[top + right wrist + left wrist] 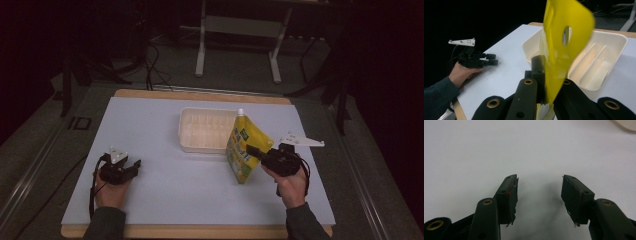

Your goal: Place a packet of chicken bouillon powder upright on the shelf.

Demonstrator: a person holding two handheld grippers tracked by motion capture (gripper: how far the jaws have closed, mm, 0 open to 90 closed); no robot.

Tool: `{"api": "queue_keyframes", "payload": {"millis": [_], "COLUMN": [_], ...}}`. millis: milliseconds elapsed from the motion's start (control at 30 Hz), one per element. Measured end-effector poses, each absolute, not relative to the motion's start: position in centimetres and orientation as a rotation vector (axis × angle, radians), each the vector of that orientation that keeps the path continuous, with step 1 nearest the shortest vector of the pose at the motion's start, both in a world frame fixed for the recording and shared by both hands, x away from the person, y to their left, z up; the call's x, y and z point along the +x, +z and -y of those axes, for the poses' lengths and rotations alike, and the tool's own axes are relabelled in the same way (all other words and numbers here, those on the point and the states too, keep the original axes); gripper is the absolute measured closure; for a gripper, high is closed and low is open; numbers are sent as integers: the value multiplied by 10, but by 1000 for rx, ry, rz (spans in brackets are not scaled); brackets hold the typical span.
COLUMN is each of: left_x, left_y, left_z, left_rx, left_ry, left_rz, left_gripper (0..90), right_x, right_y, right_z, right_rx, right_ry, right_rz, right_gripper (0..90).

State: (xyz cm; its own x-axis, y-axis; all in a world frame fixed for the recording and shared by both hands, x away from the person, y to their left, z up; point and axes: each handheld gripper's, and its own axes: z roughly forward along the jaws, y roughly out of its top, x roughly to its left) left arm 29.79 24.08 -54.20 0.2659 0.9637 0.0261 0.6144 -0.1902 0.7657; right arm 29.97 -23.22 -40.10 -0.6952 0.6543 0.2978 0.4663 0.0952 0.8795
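One yellow pouch (246,147) is clamped by its edge in the right gripper (256,152), held upright right of frame centre, just beside the white tray (200,131), probably for placing inside. The left gripper (539,192) is kept spread and empty at lower left, resting clear.

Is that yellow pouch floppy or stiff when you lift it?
Probably floppy: the yellow pouch leans tilted while the right hand-held gripper pinches its thin edge. Its glossy film may be slippery. With a spout on top it likely holds liquid, so it may sag.
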Motion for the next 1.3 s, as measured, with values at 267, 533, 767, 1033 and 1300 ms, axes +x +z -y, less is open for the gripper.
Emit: {"api": "queue_keyframes", "payload": {"millis": [267, 533, 767, 1033, 1300], "left_x": [298, 298, 298, 298, 298], "left_y": [-542, -542, -542, -542, -542], "left_z": [-241, -241, -241, -241, -240], "left_rx": [1895, 1897, 1898, 1897, 1899], "left_ry": [694, 692, 692, 693, 694], "left_rz": [-1423, -1424, -1422, -1422, -1422], "left_gripper": [465, 464, 464, 464, 464], "right_x": [302, 304, 308, 310, 311], "right_y": [-396, -392, -391, -391, -386], "right_z": [231, 229, 227, 224, 222], "right_rx": [1129, 1129, 1133, 1133, 1128], "right_ry": [1640, 1631, 1639, 1659, 1678], "right_rz": [-2160, -2143, -2137, -2120, -2096], "right_gripper": [900, 900, 900, 900, 900]}}
